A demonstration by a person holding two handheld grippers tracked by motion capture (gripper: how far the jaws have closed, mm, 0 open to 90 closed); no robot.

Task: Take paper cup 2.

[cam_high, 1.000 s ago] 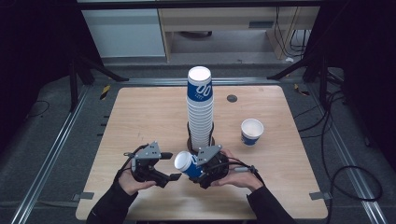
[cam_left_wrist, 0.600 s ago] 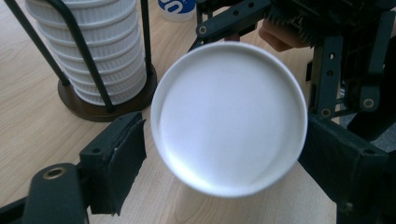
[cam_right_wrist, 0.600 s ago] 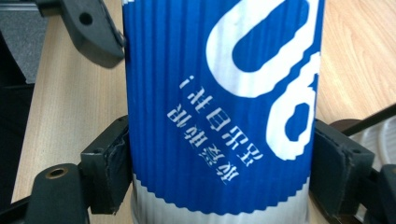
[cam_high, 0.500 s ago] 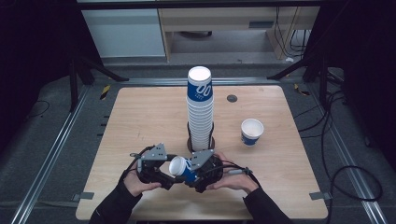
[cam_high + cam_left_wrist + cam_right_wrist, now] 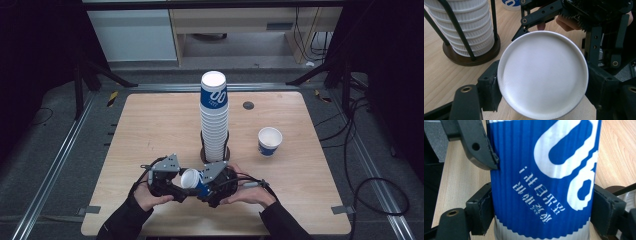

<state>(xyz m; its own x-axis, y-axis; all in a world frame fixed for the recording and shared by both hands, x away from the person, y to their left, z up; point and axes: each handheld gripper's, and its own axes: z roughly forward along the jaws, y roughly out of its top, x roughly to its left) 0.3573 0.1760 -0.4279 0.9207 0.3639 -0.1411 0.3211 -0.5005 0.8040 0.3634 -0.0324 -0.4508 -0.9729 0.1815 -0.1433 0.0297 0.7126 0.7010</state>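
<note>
We hold one cup (image 5: 192, 179) between both grippers, low over the table's (image 5: 150, 130) near edge, in front of the stack (image 5: 214, 117). Our left gripper (image 5: 176, 183) has just been closing and now clamps its rim end; our right gripper (image 5: 205, 186), just easing, grips its blue wall. One cup (image 5: 270, 141) already stands apart; the handover looks half done.

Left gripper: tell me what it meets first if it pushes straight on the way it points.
The left gripper already clamps a blue paper cup; straight ahead, probably the right gripper on that cup's far end, though depth is unclear.
</note>
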